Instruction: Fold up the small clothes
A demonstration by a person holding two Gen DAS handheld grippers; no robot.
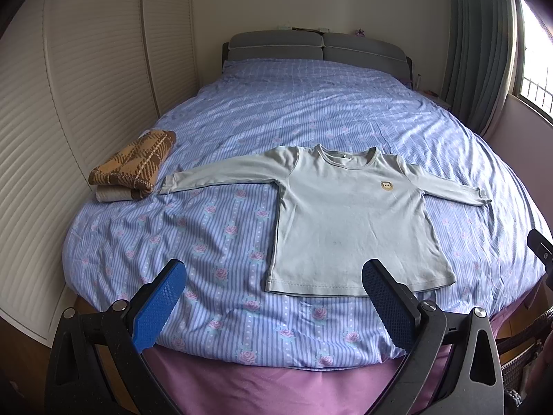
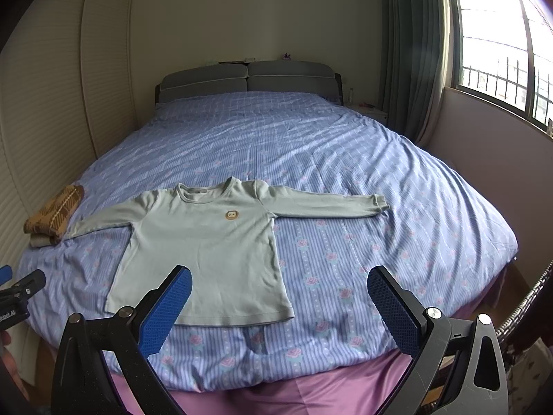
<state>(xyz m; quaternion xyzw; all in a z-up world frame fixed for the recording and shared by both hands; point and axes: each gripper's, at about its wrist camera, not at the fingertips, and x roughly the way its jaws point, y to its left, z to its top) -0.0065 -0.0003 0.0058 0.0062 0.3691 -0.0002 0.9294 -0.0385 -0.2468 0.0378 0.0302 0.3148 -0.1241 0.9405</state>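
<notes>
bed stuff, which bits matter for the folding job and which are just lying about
For the job:
- pale green long-sleeved shirt, spread flat, sleeves out, not yet folded
- left tool, open
- right tool, open

Just there:
- folded brown plaid garment on a beige folded piece, beside the shirt's sleeve
- bed cover
- headboard
- curtain

Relative to the bed (image 1: 311,110), the following could not be verified. Small items on the ledge above the headboard (image 2: 249,79) were too small to identify. Objects on the nightstand (image 2: 371,110) beside the headboard's window side were likewise indistinct. The folded plaid garment (image 1: 133,164) near the bed's wardrobe-side edge covered most of a pale folded piece (image 1: 110,194) beneath it, whose kind could not be told. The shirt's chest badge (image 2: 231,215) was too small to read. A wicker item (image 2: 532,297) at the bed's foot corner was cut off by the frame edge.
</notes>
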